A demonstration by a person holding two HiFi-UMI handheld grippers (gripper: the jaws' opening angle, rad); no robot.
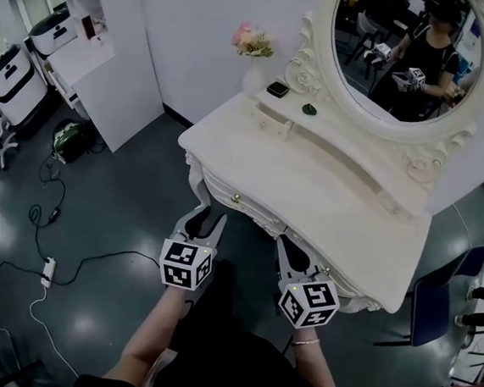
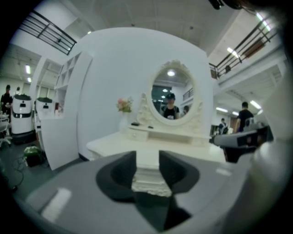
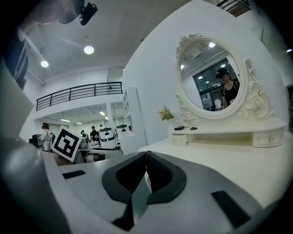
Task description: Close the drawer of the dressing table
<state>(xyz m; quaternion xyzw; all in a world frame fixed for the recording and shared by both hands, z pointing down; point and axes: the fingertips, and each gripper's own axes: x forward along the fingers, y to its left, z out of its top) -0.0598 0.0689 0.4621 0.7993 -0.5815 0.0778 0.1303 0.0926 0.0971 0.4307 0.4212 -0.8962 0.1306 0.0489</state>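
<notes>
The white dressing table (image 1: 328, 184) stands ahead of me, with carved drawer fronts and a gold knob (image 1: 235, 198) along its near edge. A small drawer (image 1: 272, 121) on the raised shelf at the back left sticks out a little. My left gripper (image 1: 206, 218) hovers just short of the table's front left corner, its jaws open with nothing between them; in the left gripper view the left gripper (image 2: 147, 157) frames the carved table edge (image 2: 149, 183). My right gripper (image 1: 290, 248) is at the front edge further right, shut and empty; the right gripper (image 3: 146, 157) shows its pads meeting.
An oval mirror (image 1: 409, 51) backs the table, with a flower vase (image 1: 252, 49) and two small dark items (image 1: 278, 89) on the shelf. A white shelf unit (image 1: 95, 38), machines (image 1: 10, 81) and floor cables (image 1: 48, 212) lie left. A blue chair (image 1: 431, 309) stands right.
</notes>
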